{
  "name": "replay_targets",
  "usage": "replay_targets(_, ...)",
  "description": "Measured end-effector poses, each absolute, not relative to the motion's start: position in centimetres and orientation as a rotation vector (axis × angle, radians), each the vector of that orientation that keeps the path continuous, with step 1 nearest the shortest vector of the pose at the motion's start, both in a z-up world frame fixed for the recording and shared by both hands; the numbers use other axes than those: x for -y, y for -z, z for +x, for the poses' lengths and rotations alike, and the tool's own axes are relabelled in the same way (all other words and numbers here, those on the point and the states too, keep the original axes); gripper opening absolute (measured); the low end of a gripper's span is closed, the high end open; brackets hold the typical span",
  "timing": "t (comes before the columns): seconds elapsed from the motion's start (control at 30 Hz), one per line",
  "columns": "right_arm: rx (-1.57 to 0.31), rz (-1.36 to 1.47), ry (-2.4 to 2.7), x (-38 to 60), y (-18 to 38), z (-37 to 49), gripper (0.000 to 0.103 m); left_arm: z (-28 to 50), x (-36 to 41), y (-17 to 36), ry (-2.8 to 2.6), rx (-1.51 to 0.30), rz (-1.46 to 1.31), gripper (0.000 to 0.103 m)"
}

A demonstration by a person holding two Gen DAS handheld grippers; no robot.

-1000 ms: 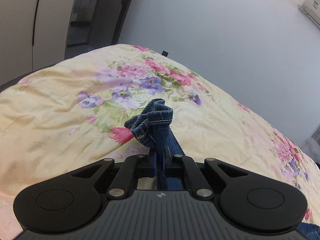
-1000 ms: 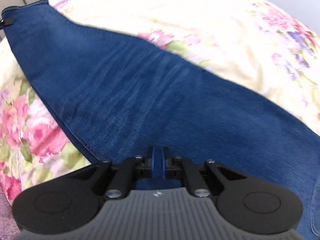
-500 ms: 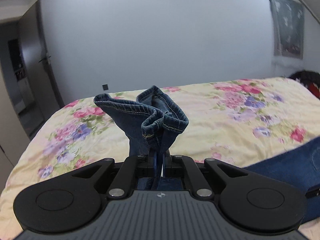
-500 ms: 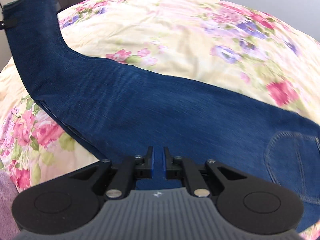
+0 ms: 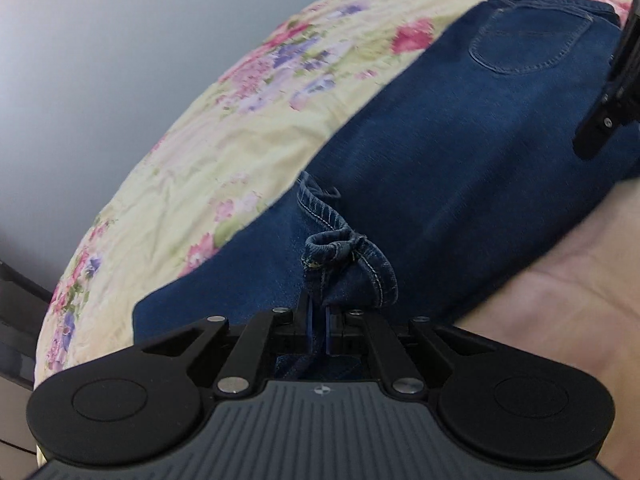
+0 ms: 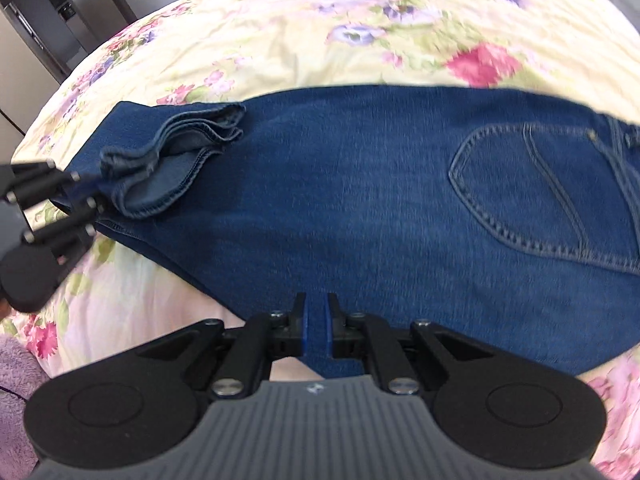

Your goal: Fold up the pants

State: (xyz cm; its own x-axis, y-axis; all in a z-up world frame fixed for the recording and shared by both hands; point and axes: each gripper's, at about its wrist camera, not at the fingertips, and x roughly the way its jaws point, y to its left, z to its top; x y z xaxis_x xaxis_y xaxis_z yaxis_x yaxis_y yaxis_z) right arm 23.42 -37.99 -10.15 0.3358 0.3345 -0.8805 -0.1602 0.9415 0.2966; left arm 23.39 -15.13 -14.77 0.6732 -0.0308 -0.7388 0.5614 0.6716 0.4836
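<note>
— On the bed, where are the jeans (image 6: pixel 360 208)?

— Across the floral quilt (image 6: pixel 280 40), spread flat, back pocket (image 6: pixel 532 196) up and toward the right in the right wrist view. The leg ends lie doubled over the thigh part, and the hems (image 6: pixel 172 160) sit bunched at the left of that view.

— What is the left gripper (image 5: pixel 318 320) doing?

— Its blue pads are pressed together on the hems (image 5: pixel 348 264); the cuff cloth rises straight from between them. From the right wrist view the same gripper (image 6: pixel 86 190) comes in at the left edge, its tips at the cuff bundle.

— And the right gripper (image 6: pixel 316 324)?

— Also pinching. Its pads stand nearly together with a thin fold of the jeans' near edge between them. In the left wrist view it (image 5: pixel 600 120) shows only as a dark arm at the right edge, over the seat of the jeans.

— Anything else around?

— A purple towel (image 6: pixel 16 368) at the lower left corner, and a grey wall (image 5: pixel 100 60) beyond the bed.
</note>
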Motion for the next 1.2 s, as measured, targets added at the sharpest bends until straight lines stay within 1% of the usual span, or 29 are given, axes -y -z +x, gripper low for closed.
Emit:
replay_targets(0.03,-1.192,0.182,-0.331,38.0,10.5,23.3,0.003,23.4,14.6,15.0,0.394,-0.793,0.751,0.007)
replay_targets(0.1,-1.195,0.212,-0.345,37.9,11.0,23.3,0.004,24.2,13.3,15.0,0.443,-0.867,0.658,0.012)
replay_targets(0.13,-1.192,0.227,-0.357,37.7,11.2,23.2,0.004,24.7,12.6,14.9,0.47,-0.905,0.593,0.017)
replay_targets(0.2,-1.179,0.247,-0.376,37.1,11.3,23.2,0.006,25.3,11.6,14.5,0.497,-0.941,0.505,0.018)
replay_targets(0.23,-1.171,0.261,-0.388,36.8,11.3,23.3,0.007,25.5,11.2,14.4,0.511,-0.953,0.476,0.021)
replay_targets(0.27,-1.165,0.277,-0.402,36.4,11.3,23.4,0.007,25.7,11.0,14.3,0.527,-0.971,0.448,0.025)
replay_targets(0.3,-1.161,0.296,-0.416,36.0,11.3,23.5,0.011,26.0,10.8,14.3,0.541,-0.987,0.422,0.027)
replay_targets(0.33,-1.159,0.32,-0.427,35.6,11.2,23.8,0.017,26.4,10.6,14.2,0.551,-1.004,0.403,0.031)
replay_targets(0.37,-1.158,0.348,-0.435,35.3,11.2,23.8,0.021,26.4,10.5,14.2,0.554,-1.006,0.403,0.035)
replay_targets(0.4,-1.157,0.384,-0.444,34.9,11.2,24.0,0.028,26.3,10.4,14.1,0.56,-0.999,0.41,0.039)
replay_targets(0.43,-1.157,0.418,-0.45,34.5,11.3,24.1,0.032,26.1,10.3,14.0,0.576,-0.997,0.416,0.043)
replay_targets(0.47,-1.158,0.445,-0.451,34.1,11.3,24.3,0.034,25.9,10.2,13.9,0.595,-0.997,0.419,0.053)
replay_targets(0.5,-1.158,0.462,-0.447,33.7,11.4,24.5,0.037,25.5,10.1,13.8,0.633,-0.999,0.418,0.059)
replay_targets(0.53,-1.155,0.472,-0.444,33.1,11.5,25.0,0.038,25.2,10.0,13.6,0.671,-1.002,0.416,0.064)
replay_targets(0.7,-1.162,0.579,-0.44,31.2,12.2,26.2,0.043,24.4,9.2,12.5,0.697,-0.964,0.438,0.064)
replay_targets(0.8,-1.159,0.651,-0.43,30.2,12.6,26.5,0.051,25.4,7.5,11.8,0.645,-0.96,0.417,0.064)
replay_targets(0.83,-1.161,0.688,-0.431,29.8,12.8,26.7,0.051,25.9,6.9,11.5,0.618,-0.957,0.413,0.064)
replay_targets(1.1,-1.25,0.948,-0.363,27.4,17.0,28.1,0.051,29.0,2.2,10.1,0.455,-0.931,0.306,0.064)
replay_targets(1.2,-1.273,1.084,-0.338,27.1,18.6,28.2,0.047,29.7,0.8,10.0,0.42,-0.928,0.261,0.064)
